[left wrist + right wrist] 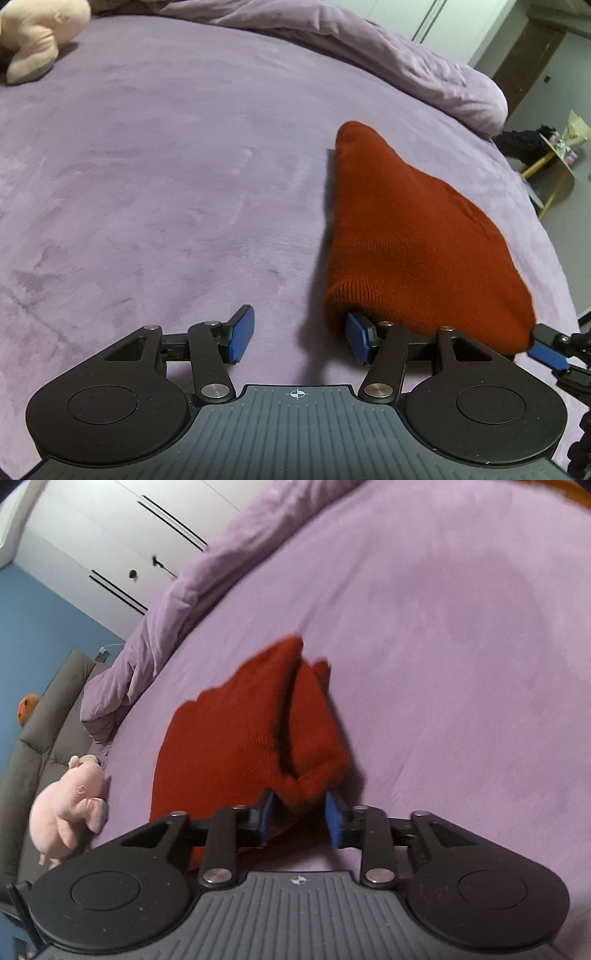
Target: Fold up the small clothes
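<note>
Broadly, a lilac bedspread (147, 184) fills both views, with a bunched duvet (406, 62) at upper right of the left wrist frame and white wardrobe doors (92, 535) at upper left of the right. Right of centre lies the red knit garment (413, 236). At upper left, a pink plush toy (33, 37). Left gripper (299, 338) gapes wide, one finger under the hem; right gripper (299, 821) stands narrow, astride a fold, contact unclear.

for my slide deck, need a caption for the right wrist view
Right hand-held gripper with a bunched corner of a red knit garment between its pads, on a purple bed.
</note>
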`<state>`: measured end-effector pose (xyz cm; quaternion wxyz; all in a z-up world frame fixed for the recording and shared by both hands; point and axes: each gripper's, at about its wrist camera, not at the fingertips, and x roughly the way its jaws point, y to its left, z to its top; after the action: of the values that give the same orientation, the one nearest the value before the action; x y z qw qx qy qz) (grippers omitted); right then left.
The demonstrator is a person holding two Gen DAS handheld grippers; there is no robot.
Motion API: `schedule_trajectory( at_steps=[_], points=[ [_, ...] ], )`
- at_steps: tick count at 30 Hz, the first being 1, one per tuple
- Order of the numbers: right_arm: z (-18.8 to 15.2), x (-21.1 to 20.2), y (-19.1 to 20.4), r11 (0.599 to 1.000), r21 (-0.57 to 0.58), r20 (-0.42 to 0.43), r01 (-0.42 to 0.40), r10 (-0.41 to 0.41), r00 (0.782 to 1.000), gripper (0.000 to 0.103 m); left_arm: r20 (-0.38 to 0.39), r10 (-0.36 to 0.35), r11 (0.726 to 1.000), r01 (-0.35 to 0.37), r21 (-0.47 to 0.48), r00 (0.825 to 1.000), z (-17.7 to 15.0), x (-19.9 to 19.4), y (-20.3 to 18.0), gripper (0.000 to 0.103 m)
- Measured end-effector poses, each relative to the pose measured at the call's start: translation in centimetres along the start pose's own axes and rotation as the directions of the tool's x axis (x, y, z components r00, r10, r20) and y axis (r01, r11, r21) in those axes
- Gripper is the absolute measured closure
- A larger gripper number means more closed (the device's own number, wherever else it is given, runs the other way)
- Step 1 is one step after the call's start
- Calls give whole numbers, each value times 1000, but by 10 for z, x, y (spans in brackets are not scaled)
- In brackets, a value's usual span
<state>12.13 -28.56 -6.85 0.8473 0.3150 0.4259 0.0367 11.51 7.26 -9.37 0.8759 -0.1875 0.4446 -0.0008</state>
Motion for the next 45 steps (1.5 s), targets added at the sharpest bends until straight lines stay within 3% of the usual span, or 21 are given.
schedule_trajectory(
  at_steps=[3, 6, 13, 17, 22, 27, 38, 45],
  points=[
    [8, -16, -11, 1000, -17, 42, 1, 0, 999, 73, 25, 53, 999, -54, 4, 998, 2, -8, 2, 44],
    [14, -6, -8, 1000, -17, 38, -7, 7, 999, 73, 109, 176, 984, -178, 11, 978, 8, -21, 8, 45],
    [19, 31, 10, 999, -37, 7, -30, 31, 1000, 73, 99, 73, 993, -81, 82, 992, 29, -17, -13, 41],
    [14, 41, 24, 985, -163, 1, 50, -50, 999, 73, 68, 19, 989, -29, 146, 998, 29, 4, -39, 38],
    [9, 45, 29, 951, -286, 21, 119, -118, 993, 73, 45, 73, 985, -79, 154, 996, 25, 21, -44, 28],
    [7, 47, 25, 951, -278, 27, 135, -132, 991, 69, 37, 91, 982, -96, 162, 995, 26, 21, -42, 26],
    [-2, 20, 47, 910, -371, 53, 185, -179, 982, 63, 36, 119, 979, -123, 163, 992, 24, 3, -39, 28],
    [23, 39, 71, 914, -362, 73, 183, -167, 983, 63, 87, 116, 974, -130, 186, 989, 59, 10, -56, 28]
  ],
)
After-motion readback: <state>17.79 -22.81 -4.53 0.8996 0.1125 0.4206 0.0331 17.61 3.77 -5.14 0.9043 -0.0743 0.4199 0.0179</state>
